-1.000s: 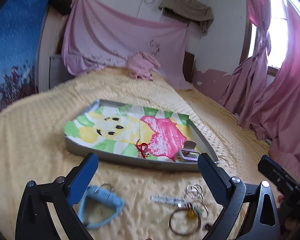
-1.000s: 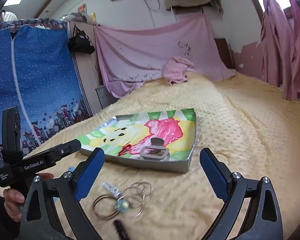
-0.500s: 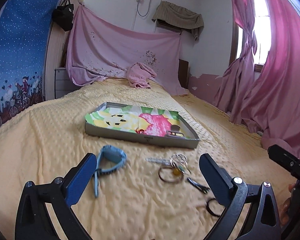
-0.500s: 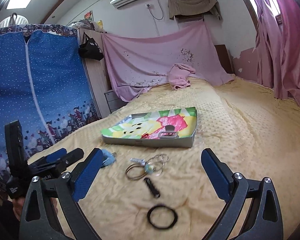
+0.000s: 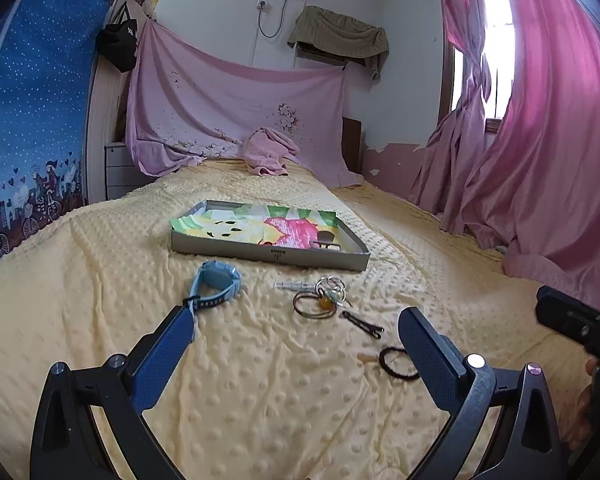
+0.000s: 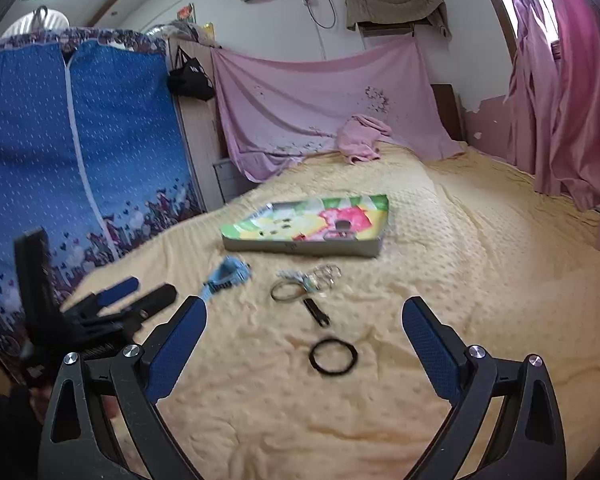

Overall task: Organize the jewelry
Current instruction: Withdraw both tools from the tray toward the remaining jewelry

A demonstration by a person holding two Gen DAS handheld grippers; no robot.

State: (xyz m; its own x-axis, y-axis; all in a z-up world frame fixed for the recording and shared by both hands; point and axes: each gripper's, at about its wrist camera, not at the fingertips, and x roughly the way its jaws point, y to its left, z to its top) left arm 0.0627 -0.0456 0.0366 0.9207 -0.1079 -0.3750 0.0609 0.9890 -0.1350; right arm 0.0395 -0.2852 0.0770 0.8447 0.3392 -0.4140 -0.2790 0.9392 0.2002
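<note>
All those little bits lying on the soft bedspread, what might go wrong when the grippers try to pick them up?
Likely snags, judged from the layout:
1. The bangles and rings lie in a tangled cluster, so a grab might lift several at once or drop some.
2. The black hair tie and the dark clip lie flat on the bumpy yellow blanket; an open hand-held gripper could pinch fabric too.
3. The tray has low walls, so dropped pieces could bounce out.
</note>
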